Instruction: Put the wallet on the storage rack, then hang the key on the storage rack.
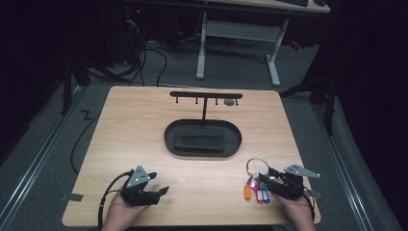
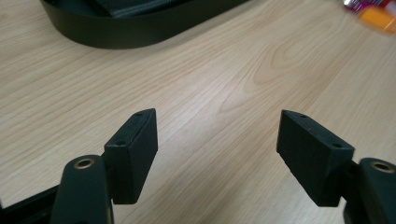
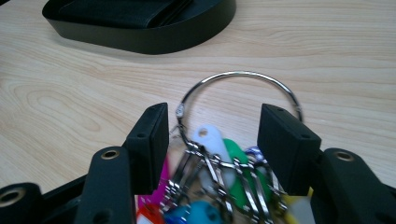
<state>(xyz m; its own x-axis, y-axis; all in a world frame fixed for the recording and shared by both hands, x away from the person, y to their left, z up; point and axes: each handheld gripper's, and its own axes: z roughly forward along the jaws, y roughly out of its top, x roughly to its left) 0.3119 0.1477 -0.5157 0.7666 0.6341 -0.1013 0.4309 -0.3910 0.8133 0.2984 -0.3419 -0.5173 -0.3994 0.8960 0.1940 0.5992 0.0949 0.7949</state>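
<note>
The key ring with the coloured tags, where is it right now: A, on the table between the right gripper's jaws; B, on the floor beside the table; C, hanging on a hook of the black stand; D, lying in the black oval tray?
A: the key ring lies on the wooden table, its tags between the right gripper's jaws.

A light wooden table (image 1: 144, 139) carries a black oval tray (image 1: 202, 139) at its middle, a T-shaped hook stand (image 1: 205, 96) rising from the tray's far edge. A key ring with coloured tags (image 1: 256, 185) lies near the front right corner.
</note>
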